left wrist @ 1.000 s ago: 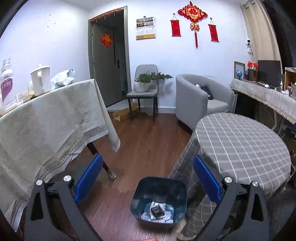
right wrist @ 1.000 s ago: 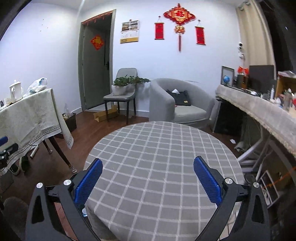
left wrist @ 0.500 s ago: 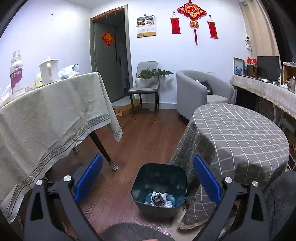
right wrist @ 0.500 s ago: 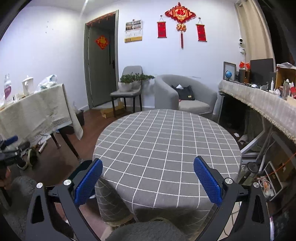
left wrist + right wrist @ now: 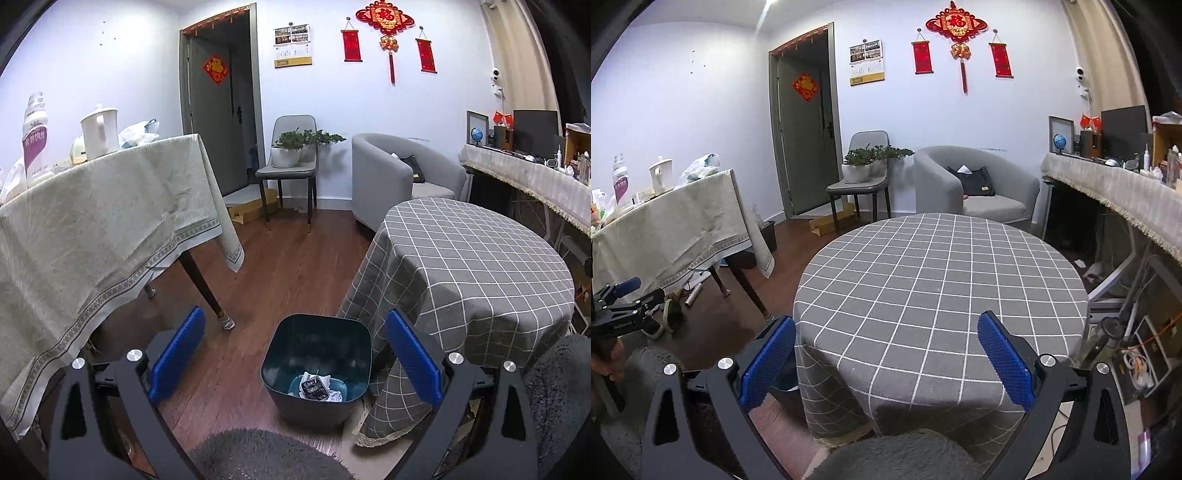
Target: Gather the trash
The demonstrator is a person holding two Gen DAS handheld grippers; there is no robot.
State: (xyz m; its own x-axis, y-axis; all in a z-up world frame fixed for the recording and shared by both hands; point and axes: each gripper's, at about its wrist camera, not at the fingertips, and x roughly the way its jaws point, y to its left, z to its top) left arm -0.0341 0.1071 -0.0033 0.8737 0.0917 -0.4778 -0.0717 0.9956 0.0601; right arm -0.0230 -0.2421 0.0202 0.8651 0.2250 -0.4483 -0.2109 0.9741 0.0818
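**Both grippers pulled back, nothing held, trash sits in the bin**

Left gripper (image 5: 293, 354): fingers spread wide, nothing between the blue pads. Right gripper (image 5: 884, 354): same, wide apart and empty.

Change over the last second: both cameras have backed off and risen. The bin (image 5: 317, 369) now sits further ahead of the left gripper and lower in its span, whole rim visible, where it was close under the fingers before. Right view went from hovering over the round table (image 5: 942, 288) to seeing its whole top plus the hanging cloth edge; grey fuzzy sleeve or rug creeps in at the bottom of both views.

Trash (image 5: 316, 386): crumpled white paper and a dark wrapper at the bottom of the bin, ahead of and between the left fingers. The bin stands on the floor, touching the checked cloth to the right of the left gripper.

Round table top ahead of the right gripper shows no loose trash. Judgement: drop-off looks done, the person is retreating; collection here is likely finished or near it. The cluttered side table (image 5: 110, 206) left of the left gripper holds bottle, kettle, bags; can't tell if any is trash.
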